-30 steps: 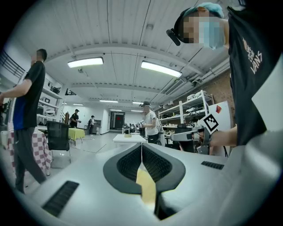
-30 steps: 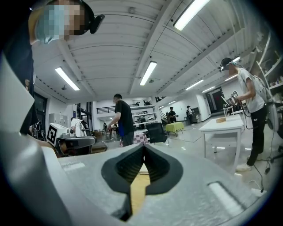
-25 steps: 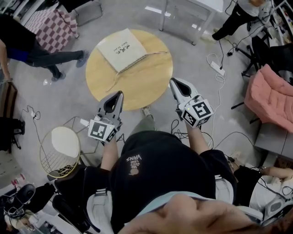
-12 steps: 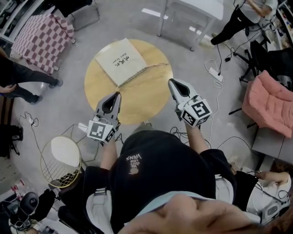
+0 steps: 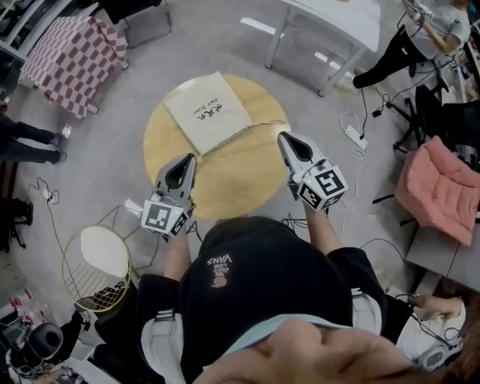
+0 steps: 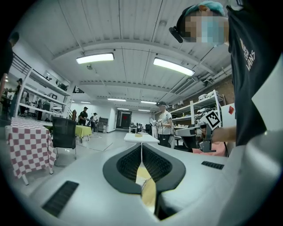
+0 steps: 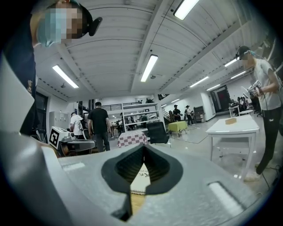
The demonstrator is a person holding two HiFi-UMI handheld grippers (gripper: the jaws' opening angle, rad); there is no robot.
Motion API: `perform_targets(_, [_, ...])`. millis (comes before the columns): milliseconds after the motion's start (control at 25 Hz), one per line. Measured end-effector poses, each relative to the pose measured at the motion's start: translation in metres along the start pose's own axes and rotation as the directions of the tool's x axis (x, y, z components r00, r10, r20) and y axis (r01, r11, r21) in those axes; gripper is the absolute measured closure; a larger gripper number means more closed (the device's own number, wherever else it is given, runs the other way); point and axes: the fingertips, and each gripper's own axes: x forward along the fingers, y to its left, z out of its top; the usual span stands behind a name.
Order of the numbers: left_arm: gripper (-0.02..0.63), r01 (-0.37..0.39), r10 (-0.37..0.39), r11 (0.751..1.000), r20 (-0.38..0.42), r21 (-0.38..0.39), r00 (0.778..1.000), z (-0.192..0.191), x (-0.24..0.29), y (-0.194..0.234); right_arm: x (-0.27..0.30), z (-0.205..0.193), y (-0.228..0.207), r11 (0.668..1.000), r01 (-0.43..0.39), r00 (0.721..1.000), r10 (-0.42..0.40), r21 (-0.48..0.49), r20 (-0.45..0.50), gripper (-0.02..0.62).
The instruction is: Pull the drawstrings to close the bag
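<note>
A cream cloth bag (image 5: 208, 112) with dark print is laid flat on the far left part of a round wooden table (image 5: 244, 180). From the bag's right corner a thin drawstring (image 5: 264, 124) is trailed across the tabletop toward the right edge.

The right gripper (image 5: 283, 137) is held over the near right part of the table, with its tip close to the loose end of the drawstring. In the right gripper view its jaws are seen pressed together at the tips with nothing caught between them. Through the hollow behind the tips, the printed face of the bag is seen ahead.

The left gripper (image 5: 190, 157) is held over the near left edge of the table, pointed toward the bag and apart from it. Its jaws are likewise brought together at the tips and are empty; only the yellow tabletop is seen through their hollow.

Around the table, grey floor is seen. A small wire side table (image 5: 101, 255) with a white top is placed to the near left, a checkered cloth (image 5: 67, 49) at the far left, a white table (image 5: 337, 19) beyond, and a pink seat (image 5: 442, 187) to the right.
</note>
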Motion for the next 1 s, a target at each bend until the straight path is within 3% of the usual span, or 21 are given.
perform_targets(560, [0.603,-0.092,0.091,0.995,-0.036,-0.036,0.995,-0.023,-0.005,0.025,0.04,-0.016,-0.016,0.995,-0.102,0.994,0.102,0.009,-0.042,0.597])
perform_targets(1000, [0.601,-0.243,0.24,0.968,-0.061,-0.058,0.969,-0.029,0.017,0.026,0.073,-0.021,-0.049,0.966,-0.257,0.961,0.257,0.007,-0.103,0.597])
